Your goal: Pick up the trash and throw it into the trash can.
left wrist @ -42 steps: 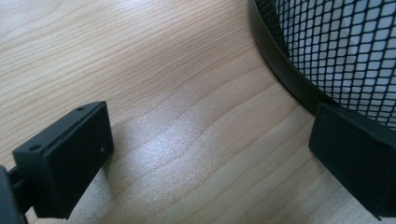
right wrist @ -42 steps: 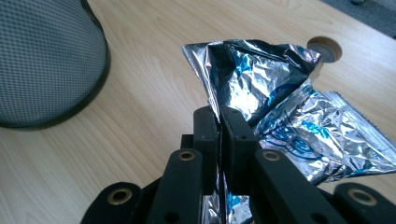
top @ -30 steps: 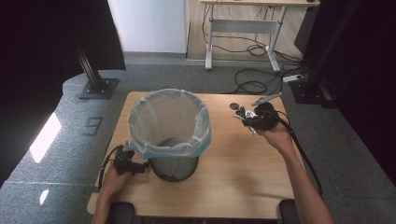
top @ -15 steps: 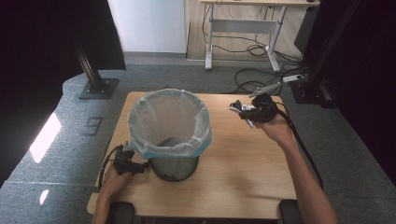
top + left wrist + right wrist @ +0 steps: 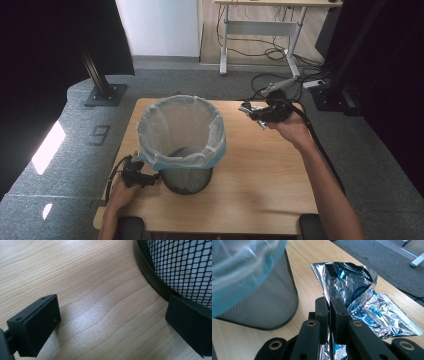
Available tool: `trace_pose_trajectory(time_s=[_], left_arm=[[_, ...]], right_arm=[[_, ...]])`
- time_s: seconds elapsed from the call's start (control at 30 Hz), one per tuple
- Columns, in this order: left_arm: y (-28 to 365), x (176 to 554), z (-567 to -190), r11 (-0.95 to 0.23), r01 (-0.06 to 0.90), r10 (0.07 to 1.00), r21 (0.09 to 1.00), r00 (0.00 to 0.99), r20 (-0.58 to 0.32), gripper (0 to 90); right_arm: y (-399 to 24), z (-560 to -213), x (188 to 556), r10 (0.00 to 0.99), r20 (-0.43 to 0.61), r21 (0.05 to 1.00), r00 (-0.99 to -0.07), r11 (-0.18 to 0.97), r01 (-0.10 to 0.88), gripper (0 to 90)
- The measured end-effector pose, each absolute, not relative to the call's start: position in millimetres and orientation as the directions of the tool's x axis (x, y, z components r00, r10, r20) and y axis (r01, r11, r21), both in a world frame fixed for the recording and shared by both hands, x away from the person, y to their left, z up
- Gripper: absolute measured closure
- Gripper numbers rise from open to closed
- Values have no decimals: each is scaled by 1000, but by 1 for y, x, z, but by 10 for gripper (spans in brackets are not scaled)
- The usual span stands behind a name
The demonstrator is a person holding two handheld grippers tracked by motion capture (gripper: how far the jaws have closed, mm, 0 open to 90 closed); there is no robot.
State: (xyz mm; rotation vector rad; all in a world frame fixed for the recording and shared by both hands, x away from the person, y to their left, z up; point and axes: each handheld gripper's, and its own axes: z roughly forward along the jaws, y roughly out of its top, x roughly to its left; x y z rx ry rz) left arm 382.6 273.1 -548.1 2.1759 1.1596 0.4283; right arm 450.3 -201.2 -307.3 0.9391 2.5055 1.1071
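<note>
On my wooden counter (image 5: 260, 170), a lined mesh bin (image 5: 182, 145) stands left of centre. My left claw (image 5: 142, 176) rests wide open at its base, one jaw against the mesh, while my right claw (image 5: 252, 114) pinches a crumpled foil wrapper (image 5: 362, 305), raised just right of the rim.

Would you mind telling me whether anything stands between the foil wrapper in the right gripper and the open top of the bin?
Nothing visible does. The right gripper holds the foil wrapper above the table, beside the bin, whose lined mouth is open.
</note>
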Motion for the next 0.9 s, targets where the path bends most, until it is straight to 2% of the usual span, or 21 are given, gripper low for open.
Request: trace_pose_trajectory(time_s=[0.6, 0.9], left_arm=[[273, 383, -548, -416, 624, 828, 661, 560, -8, 0], [273, 383, -548, -416, 624, 828, 661, 560, -8, 0]], right_arm=[[-172, -267, 452, 606, 23, 752, -795, 513, 413, 840], [-142, -244, 447, 551, 7, 769, -834, 531, 357, 840]])
